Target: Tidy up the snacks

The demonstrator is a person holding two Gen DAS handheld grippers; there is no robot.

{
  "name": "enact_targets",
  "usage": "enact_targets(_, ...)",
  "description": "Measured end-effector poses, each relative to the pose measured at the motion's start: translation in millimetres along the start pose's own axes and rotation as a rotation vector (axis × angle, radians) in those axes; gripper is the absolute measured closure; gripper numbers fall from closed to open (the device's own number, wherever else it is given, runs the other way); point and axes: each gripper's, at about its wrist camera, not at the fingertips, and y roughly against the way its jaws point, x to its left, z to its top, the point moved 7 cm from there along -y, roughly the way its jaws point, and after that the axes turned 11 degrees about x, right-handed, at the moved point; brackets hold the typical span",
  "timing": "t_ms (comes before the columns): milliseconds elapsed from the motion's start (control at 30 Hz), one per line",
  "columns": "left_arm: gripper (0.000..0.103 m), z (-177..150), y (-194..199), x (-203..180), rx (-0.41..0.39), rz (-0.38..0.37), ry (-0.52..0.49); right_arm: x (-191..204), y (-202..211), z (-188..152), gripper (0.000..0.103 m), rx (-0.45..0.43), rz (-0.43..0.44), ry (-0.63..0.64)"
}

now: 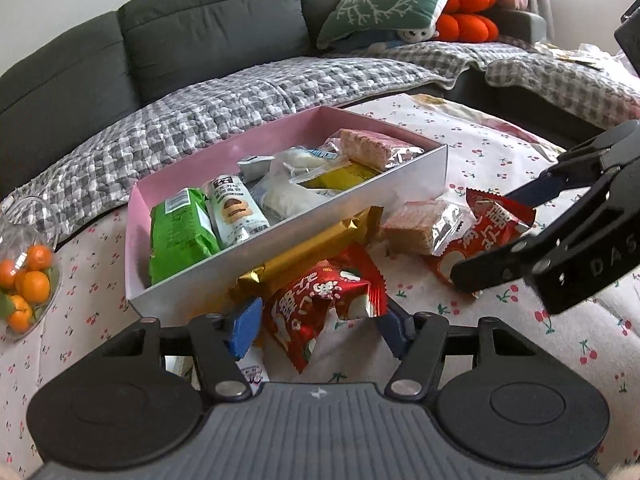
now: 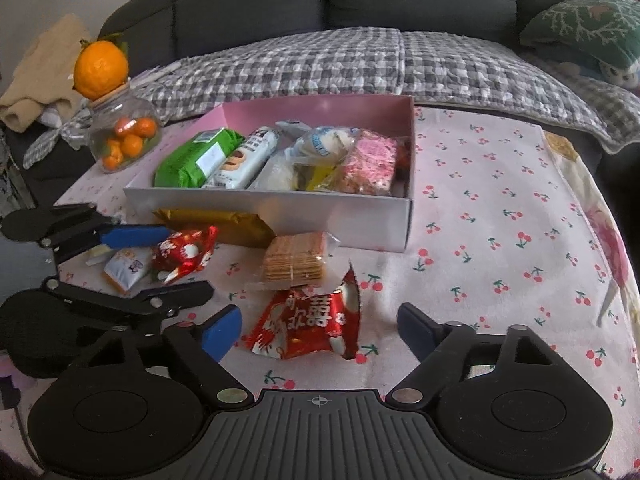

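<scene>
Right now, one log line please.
left gripper: open around red packet | right gripper: open around second red packet | box: part-filled

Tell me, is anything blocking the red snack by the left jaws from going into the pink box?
Only the box's near wall, with the gold packet lying against it. The red snack sits between the open left gripper jaws and must be lifted over both.

pink box [image 2: 320, 114], red packet [image 2: 308, 326], green packet [image 2: 196, 158], cherry-print cloth [image 2: 500, 208], grey-checked blanket [image 2: 320, 64]
</scene>
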Motion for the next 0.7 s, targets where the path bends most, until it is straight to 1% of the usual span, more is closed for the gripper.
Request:
enact_targets(133,0.044,1,-2,1,-0.001,-0.003,-0.002,2,-2,-1,0.032,0.006,-0.018,0.011)
enact_targets(200,0.045,1,-3,1,0.001,-0.006,-0.002,1,0,0,0.044,0.005,-0.013,0.006)
enact_targets(233,0.047,1,-3,1,0.002,-0.007,-0.001,1,0,1,0.049,0.006,-0.009,0.0)
enact_targets(267,0.05,1,-3,0,0.002,-0.007,-0.001,0,1,1,0.057,0.007,-0.005,-0.005)
enact_targets(300,0.051,1,-2,0,0.002,-0.01,-0.002,-1,1,1,0.06,0.01,0.001,-0.01)
enact_targets(333,0.054,2,-2,0,0.001,-0.012,-0.001,-2,2,1,0.06,0.014,0.006,-0.018)
enact_targets(400,0.056,3,-1,-1,0.001,-0.021,-0.001,-3,3,1,0.063,0.015,0.01,-0.023)
enact_targets(600,0.057,0,6,-8,-0.006,-0.075,-0.02,-7,12,-2,0.064,0.008,0.01,-0.024)
enact_targets(700,0.055,-3,11,-14,-0.009,-0.11,-0.046,-13,14,-3,0.064,0.006,0.003,-0.035)
